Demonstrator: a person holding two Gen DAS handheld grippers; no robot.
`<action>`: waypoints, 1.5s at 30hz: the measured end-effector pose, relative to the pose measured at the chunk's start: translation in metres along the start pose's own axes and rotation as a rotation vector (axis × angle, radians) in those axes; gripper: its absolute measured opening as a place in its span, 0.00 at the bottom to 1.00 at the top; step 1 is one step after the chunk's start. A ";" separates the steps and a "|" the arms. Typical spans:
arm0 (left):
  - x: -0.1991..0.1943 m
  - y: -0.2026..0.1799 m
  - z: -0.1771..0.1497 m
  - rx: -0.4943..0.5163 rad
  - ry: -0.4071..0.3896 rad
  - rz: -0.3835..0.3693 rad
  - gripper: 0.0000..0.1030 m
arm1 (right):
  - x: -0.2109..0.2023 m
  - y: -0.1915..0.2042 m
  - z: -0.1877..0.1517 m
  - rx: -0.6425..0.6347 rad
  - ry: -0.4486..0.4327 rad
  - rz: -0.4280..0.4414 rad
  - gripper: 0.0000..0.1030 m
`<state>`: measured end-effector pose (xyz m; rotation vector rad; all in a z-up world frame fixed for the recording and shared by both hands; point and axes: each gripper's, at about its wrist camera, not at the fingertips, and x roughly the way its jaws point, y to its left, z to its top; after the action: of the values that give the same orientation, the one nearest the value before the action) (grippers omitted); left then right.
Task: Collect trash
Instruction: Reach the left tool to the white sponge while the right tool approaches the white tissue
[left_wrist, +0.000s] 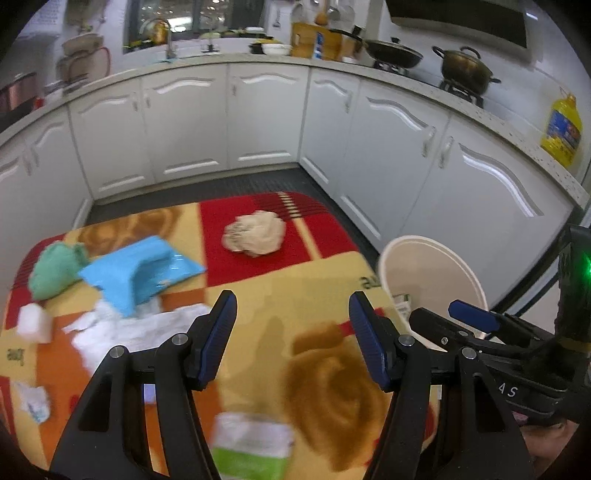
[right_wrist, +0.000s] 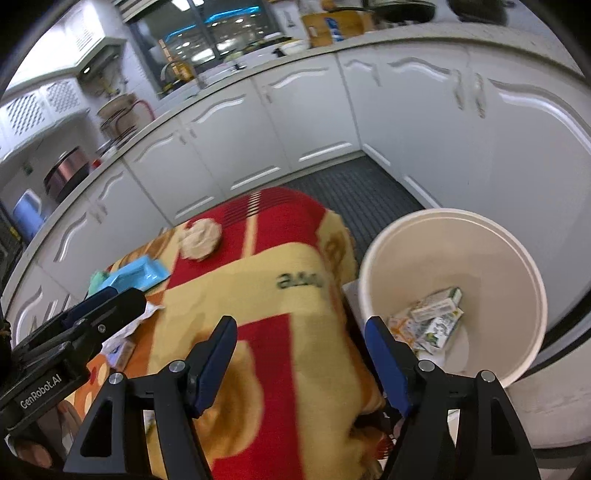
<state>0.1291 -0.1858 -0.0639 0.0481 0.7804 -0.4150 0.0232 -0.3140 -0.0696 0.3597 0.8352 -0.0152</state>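
My left gripper (left_wrist: 291, 314) is open and empty above the blanket-covered table (left_wrist: 325, 280). Trash lies on it: a beige crumpled ball (left_wrist: 255, 233), a green crumpled wad (left_wrist: 51, 271), a blue tray-like piece (left_wrist: 142, 271), white torn paper (left_wrist: 122, 328), a white block (left_wrist: 35, 323) and a green-and-white carton (left_wrist: 251, 446) just below my fingers. My right gripper (right_wrist: 301, 332) is open and empty over the table's right edge, beside the white bin (right_wrist: 454, 236), which holds several cartons (right_wrist: 432, 323). The bin (left_wrist: 428, 269) and the right gripper also show in the left wrist view (left_wrist: 472, 314).
White kitchen cabinets (left_wrist: 258, 118) wrap around the far side and right, with a dark floor mat (right_wrist: 354, 192) between them and the table. The counter holds pots (left_wrist: 465, 66) and a yellow oil bottle (left_wrist: 561, 129).
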 end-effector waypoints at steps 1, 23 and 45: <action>-0.003 0.005 -0.001 -0.005 -0.004 0.008 0.60 | 0.002 0.007 0.000 -0.013 0.003 0.006 0.67; -0.037 0.095 -0.033 -0.122 -0.039 0.135 0.60 | 0.024 0.106 -0.018 -0.197 0.064 0.089 0.71; -0.053 0.229 -0.071 -0.312 0.067 0.173 0.60 | 0.060 0.166 -0.030 -0.282 0.172 0.193 0.75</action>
<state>0.1351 0.0560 -0.1028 -0.1621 0.8922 -0.1256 0.0675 -0.1409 -0.0804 0.1753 0.9549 0.3138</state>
